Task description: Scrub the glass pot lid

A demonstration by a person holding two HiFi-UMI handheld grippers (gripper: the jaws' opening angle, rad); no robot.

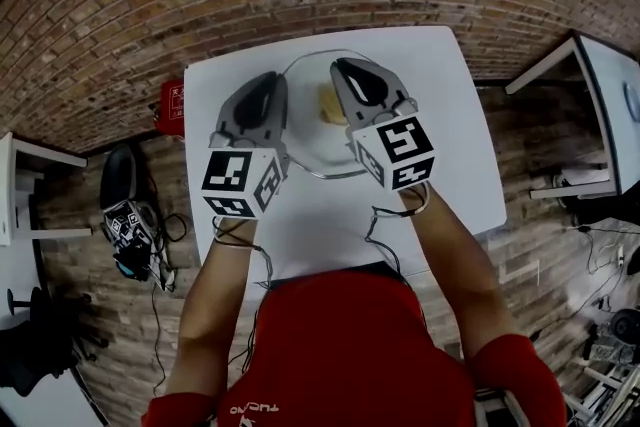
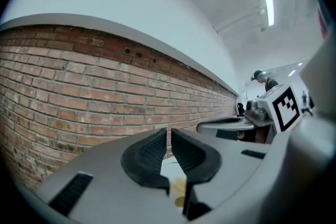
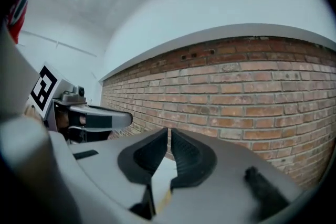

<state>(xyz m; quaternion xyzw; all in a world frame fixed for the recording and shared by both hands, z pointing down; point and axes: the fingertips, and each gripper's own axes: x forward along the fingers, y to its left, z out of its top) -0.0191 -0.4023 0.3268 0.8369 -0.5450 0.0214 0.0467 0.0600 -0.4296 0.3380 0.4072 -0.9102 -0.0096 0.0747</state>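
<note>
— Both sets of tongs are all but closed on nothing: left tongs (image 2: 169, 136) and right tongs (image 3: 169, 136), held level above the work.

— And the lid?

— The glass lid (image 1: 322, 153) lies on the tabletop (image 1: 450, 145) beneath them, with the sponge (image 1: 330, 103) inside its rim. I'd pin the rim with the left and grip the sponge squarely with the right.

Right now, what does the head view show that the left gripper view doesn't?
Head view only: the glass pot lid on the white table, and the person's forearms. Left gripper view only: a ceiling light, a distant person, and the left tool's jaws closed, empty. Both: the right tool, brick wall, and the yellow sponge, just a sliver between the jaws.
</note>
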